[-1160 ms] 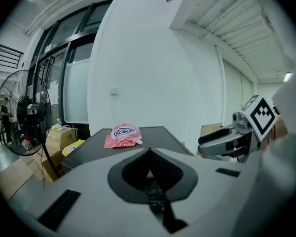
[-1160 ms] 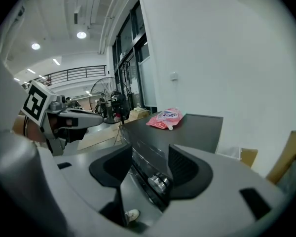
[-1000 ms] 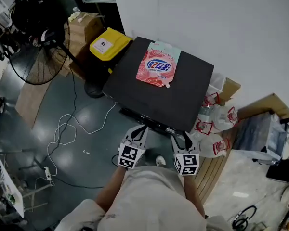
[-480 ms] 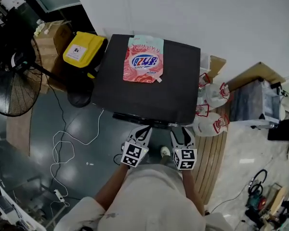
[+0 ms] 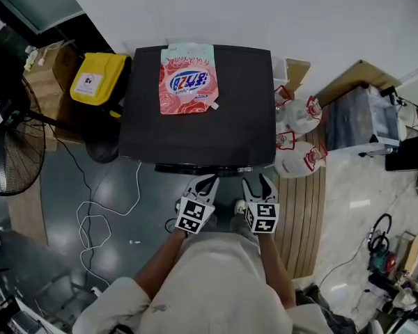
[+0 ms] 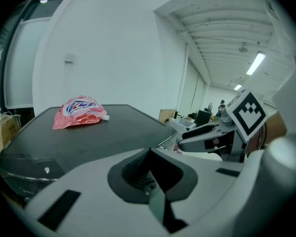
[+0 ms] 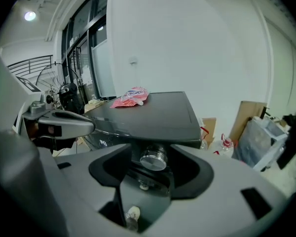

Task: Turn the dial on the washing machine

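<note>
The black washing machine stands against the white wall, with a pink detergent pouch lying on its lid. Both grippers hang side by side at its front edge. My left gripper is shut, its pads meeting with nothing between them. My right gripper has just been opening, and its jaws stand a little apart. In the right gripper view the silver dial on the front panel shows in that gap, just ahead of the tips. The pads do not touch it.
A yellow bag sits on boxes left of the machine. A standing fan and a white cable are on the floor at left. White bags with red handles, a wooden pallet and a cardboard box crowd the right.
Both grippers have sunk and tipped down toward the machine's front edge. The head view has swung, so the machine now sits squarer and nearer the grippers.
</note>
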`<move>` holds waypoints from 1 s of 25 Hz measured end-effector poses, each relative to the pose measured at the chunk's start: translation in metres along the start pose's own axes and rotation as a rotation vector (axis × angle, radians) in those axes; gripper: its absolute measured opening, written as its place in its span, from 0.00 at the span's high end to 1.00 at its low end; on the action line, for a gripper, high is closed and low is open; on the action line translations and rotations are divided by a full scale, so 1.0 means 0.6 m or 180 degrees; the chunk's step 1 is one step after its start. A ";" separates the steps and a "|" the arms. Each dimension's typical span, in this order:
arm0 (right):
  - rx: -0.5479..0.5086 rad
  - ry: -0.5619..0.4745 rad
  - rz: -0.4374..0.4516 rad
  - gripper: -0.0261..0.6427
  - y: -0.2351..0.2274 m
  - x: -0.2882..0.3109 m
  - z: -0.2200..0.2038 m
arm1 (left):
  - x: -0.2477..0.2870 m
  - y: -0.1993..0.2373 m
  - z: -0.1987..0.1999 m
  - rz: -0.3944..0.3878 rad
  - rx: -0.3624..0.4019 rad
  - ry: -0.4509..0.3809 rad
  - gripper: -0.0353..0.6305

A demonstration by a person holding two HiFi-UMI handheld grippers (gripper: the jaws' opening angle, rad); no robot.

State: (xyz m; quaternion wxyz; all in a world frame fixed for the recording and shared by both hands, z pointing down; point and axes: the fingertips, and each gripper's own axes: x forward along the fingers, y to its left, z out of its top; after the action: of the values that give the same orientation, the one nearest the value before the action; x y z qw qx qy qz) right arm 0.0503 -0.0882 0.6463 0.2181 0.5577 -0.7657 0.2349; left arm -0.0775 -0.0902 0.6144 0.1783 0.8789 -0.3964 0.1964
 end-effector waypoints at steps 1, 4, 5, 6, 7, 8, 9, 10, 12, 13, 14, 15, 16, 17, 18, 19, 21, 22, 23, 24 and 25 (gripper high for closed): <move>0.0009 0.0007 -0.0013 0.59 0.001 0.003 -0.004 | 0.003 -0.002 -0.004 -0.0031 0.0024 0.0020 0.93; 0.0046 0.0033 -0.0056 0.57 0.001 0.014 -0.019 | 0.012 -0.010 -0.011 -0.0126 0.0103 0.0066 0.93; 0.0066 0.0043 -0.0072 0.56 0.000 0.018 -0.024 | 0.016 -0.012 -0.012 -0.0149 0.0128 0.0075 0.93; 0.0093 0.0054 -0.0087 0.56 -0.001 0.023 -0.029 | 0.019 -0.013 -0.013 -0.0166 0.0150 0.0084 0.93; 0.0129 0.0066 -0.0100 0.56 -0.002 0.028 -0.033 | 0.022 -0.013 -0.015 -0.0178 0.0171 0.0096 0.93; 0.0178 0.0077 -0.0107 0.55 -0.002 0.033 -0.037 | 0.025 -0.012 -0.018 -0.0188 0.0189 0.0112 0.93; 0.0229 0.0085 -0.0111 0.55 -0.002 0.039 -0.041 | 0.028 -0.011 -0.021 -0.0200 0.0203 0.0129 0.93; 0.0268 0.0095 -0.0115 0.54 -0.002 0.045 -0.044 | 0.032 -0.011 -0.024 -0.0216 0.0215 0.0148 0.93; 0.0286 0.0133 -0.0128 0.53 -0.002 0.055 -0.051 | 0.038 -0.014 -0.031 -0.0250 0.0238 0.0185 0.93; 0.0278 0.0158 -0.0136 0.52 -0.002 0.061 -0.055 | 0.040 -0.016 -0.034 -0.0266 0.0250 0.0202 0.93; 0.0274 0.0182 -0.0144 0.51 -0.002 0.066 -0.059 | 0.042 -0.018 -0.036 -0.0280 0.0260 0.0216 0.93; 0.0279 0.0201 -0.0153 0.51 -0.003 0.072 -0.061 | 0.043 -0.020 -0.037 -0.0294 0.0268 0.0226 0.93; 0.0290 0.0216 -0.0162 0.51 -0.004 0.076 -0.063 | 0.045 -0.022 -0.038 -0.0308 0.0274 0.0233 0.93; 0.0303 0.0228 -0.0171 0.50 -0.005 0.080 -0.065 | 0.045 -0.023 -0.039 -0.0320 0.0278 0.0239 0.93; 0.0316 0.0236 -0.0179 0.50 -0.005 0.083 -0.066 | 0.046 -0.024 -0.040 -0.0331 0.0282 0.0245 0.93; 0.0328 0.0243 -0.0190 0.50 -0.006 0.086 -0.068 | 0.046 -0.024 -0.041 -0.0339 0.0288 0.0252 0.93; 0.0357 0.0258 -0.0210 0.50 -0.007 0.092 -0.071 | 0.048 -0.024 -0.043 -0.0351 0.0294 0.0261 0.93; 0.0371 0.0268 -0.0215 0.50 -0.007 0.094 -0.073 | 0.048 -0.024 -0.043 -0.0356 0.0294 0.0264 0.93; 0.0383 0.0283 -0.0218 0.50 -0.008 0.096 -0.075 | 0.049 -0.024 -0.044 -0.0360 0.0292 0.0268 0.93; 0.0391 0.0303 -0.0223 0.50 -0.009 0.098 -0.076 | 0.049 -0.024 -0.045 -0.0364 0.0290 0.0274 0.93; 0.0400 0.0323 -0.0228 0.50 -0.010 0.100 -0.078 | 0.050 -0.024 -0.047 -0.0365 0.0288 0.0285 0.93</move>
State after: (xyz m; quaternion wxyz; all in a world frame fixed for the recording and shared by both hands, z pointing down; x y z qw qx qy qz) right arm 0.0424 -0.1065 0.7201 0.2295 0.5848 -0.7169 0.3024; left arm -0.0538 -0.0866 0.6507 0.1670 0.8977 -0.3277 0.2427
